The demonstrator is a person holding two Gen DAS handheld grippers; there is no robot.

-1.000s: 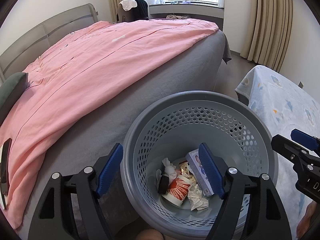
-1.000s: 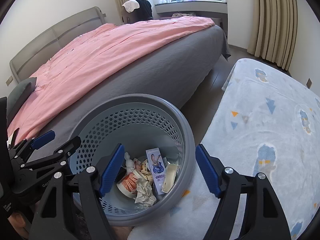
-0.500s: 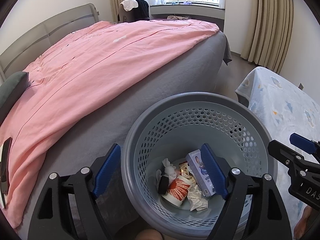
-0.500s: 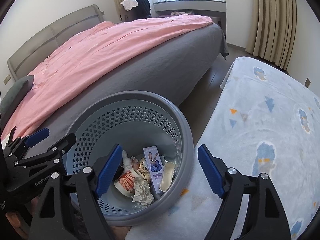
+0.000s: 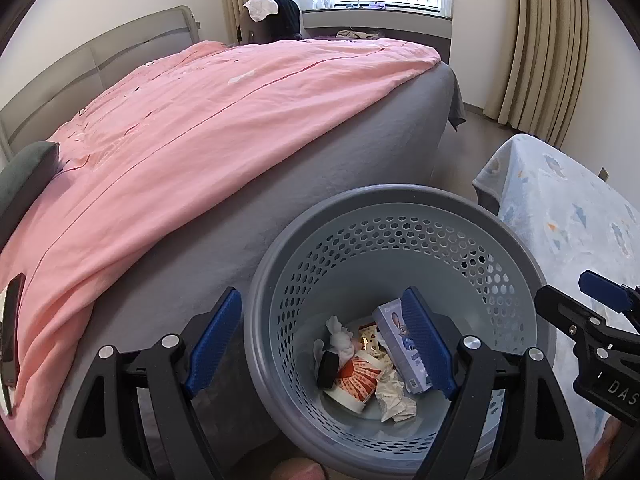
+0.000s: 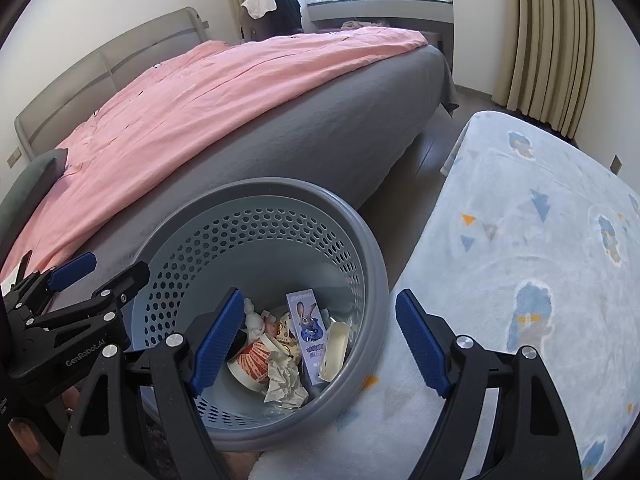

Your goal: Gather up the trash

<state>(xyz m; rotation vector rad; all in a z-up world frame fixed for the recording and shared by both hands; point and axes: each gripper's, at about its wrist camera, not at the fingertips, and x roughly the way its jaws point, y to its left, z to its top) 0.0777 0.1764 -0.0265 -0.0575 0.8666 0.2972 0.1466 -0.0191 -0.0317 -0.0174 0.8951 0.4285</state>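
A grey perforated waste basket (image 5: 400, 200) stands on the floor beside the bed; it also shows in the right wrist view (image 6: 376, 264). Inside lie a purple rabbit-print box (image 5: 404, 340) (image 6: 308, 328), a red-and-white paper cup (image 5: 356, 380) (image 6: 252, 360), crumpled tissue (image 5: 394, 396) (image 6: 284, 380) and other scraps. My left gripper (image 5: 322, 342) is open and empty, its jaws astride the basket's near left rim. My right gripper (image 6: 320, 338) is open and empty above the basket's right rim. Each gripper shows in the other's view: the right (image 5: 592, 320), the left (image 6: 80, 280).
A bed with a pink cover (image 5: 200, 120) and grey sheet (image 6: 320, 128) stands left of the basket. A pale blue patterned blanket (image 6: 540, 260) lies to the right. A dark phone (image 5: 10, 320) lies on the bed's near edge. Curtains (image 5: 540, 40) hang at the back.
Both grippers have drawn back and up a little from the basket, so it sits lower in both views. Both stay open. The trash inside has not moved.
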